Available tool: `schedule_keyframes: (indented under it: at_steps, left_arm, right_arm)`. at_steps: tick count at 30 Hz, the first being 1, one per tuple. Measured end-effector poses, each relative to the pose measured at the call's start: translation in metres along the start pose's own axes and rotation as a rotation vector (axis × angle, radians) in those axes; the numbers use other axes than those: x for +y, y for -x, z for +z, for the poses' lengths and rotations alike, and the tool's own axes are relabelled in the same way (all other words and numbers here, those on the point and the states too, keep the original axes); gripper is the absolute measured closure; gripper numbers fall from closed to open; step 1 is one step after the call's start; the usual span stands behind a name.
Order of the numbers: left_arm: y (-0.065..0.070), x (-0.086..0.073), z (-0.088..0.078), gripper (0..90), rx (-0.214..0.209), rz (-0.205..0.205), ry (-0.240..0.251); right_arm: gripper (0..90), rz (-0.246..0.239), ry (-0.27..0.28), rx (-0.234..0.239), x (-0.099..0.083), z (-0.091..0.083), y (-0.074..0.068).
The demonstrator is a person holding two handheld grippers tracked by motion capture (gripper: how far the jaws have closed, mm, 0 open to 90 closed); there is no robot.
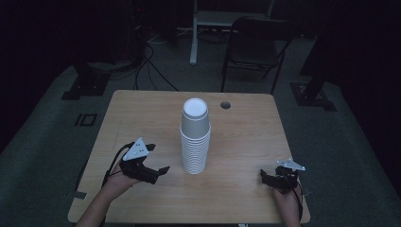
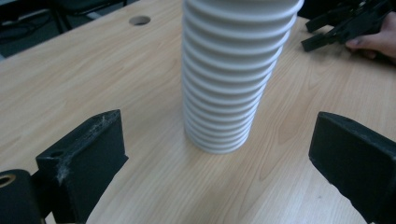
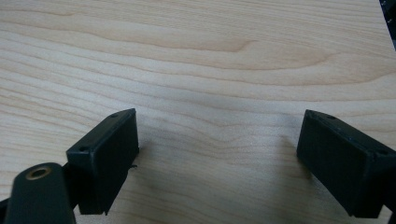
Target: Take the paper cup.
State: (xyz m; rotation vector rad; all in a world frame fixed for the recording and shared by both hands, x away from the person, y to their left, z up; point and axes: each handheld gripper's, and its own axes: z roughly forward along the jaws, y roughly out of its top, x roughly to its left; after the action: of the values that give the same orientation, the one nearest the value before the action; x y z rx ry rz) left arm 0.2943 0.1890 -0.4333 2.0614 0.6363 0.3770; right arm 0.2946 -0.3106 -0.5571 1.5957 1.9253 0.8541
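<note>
So far nothing has been handled, as far as I can judge: the stack of cups (image 1: 195,138) stands whole and upright near the middle of the worktop (image 1: 142,118), all cups nested rim on rim, with no single cup set down anywhere beside it. My left tool (image 1: 153,166) sits to the left of the stack, near it but not touching, its jaws spread wide and aimed at the lower part of the stack. In the left gripper view the stack (image 2: 233,74) rises between the two black jaws but farther off, with bare wood between them and its base. My right tool (image 1: 270,177) rests low near the right front corner of the worktop, well apart from the cups. Its jaws also stand wide, with nothing but wood grain (image 3: 196,70) between them. In the left gripper view I can see that right tool (image 2: 348,23) beyond the stack, held in a hand (image 2: 378,39).

I take the work to be separating or moving these cups, and I judge it at the very start. What is left is everything: closing in on the stack, taking hold, and lifting. A small round hole (image 1: 225,104) in the worktop lies behind the stack, to its right.
</note>
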Motion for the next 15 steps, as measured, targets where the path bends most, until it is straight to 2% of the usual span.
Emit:
schedule_keyframes:
  at_steps: [1,3,9,15]
  left_arm:
    - [0.001,0.003,0.001,3.8,0.008,0.006,0.004]
    - [0.000,0.008,0.001,3.8,-0.012,0.004,0.011]
    - [0.002,0.027,0.006,3.8,-0.026,0.033,0.031]
    - [0.004,0.042,0.011,3.8,-0.051,0.038,0.062]
  right_arm:
    - [12.1,0.000,0.000,0.000,0.000,0.000,0.000]
    - [12.1,0.000,0.000,0.000,0.000,0.000,0.000]
    - [12.1,0.000,0.000,0.000,0.000,0.000,0.000]
    - [12.1,0.000,0.000,0.000,0.000,0.000,0.000]
